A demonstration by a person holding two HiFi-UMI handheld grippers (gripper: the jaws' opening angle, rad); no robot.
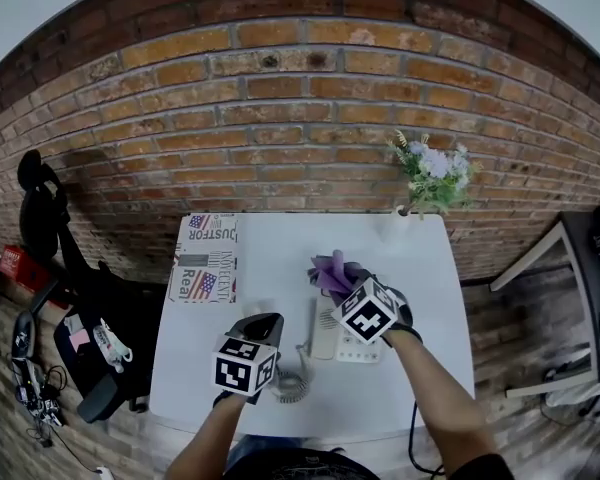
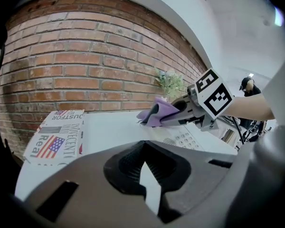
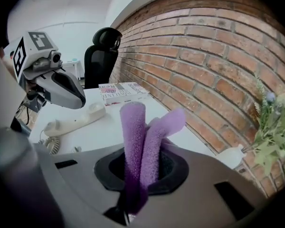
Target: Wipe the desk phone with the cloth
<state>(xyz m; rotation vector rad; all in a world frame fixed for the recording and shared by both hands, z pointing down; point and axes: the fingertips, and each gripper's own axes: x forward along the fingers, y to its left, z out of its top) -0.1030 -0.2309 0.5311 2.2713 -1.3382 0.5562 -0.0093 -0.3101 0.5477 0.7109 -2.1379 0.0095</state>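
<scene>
Left hand: low by the counter's [image 1: 280,258] near edge; left tool [image 1: 265,323] empty, jaws a narrow slit apart.
Right hand: above the beige desk phone [image 1: 352,346]; right tool [image 1: 342,286] clamped on the folded purple cloth [image 3: 133,141].
Phone: right of centre, cream handset [image 3: 76,118] lying at its left.
Open room: bare counter toward the far edge.

Lighting is even and diffuse; shadows are soft. Fisheye distortion bends the edges and darkens the corners.

Brick wall [image 1: 280,98], white table [image 1: 280,268], black office chair [image 3: 100,46], floor [image 1: 540,438] perhaps brick-patterned
</scene>
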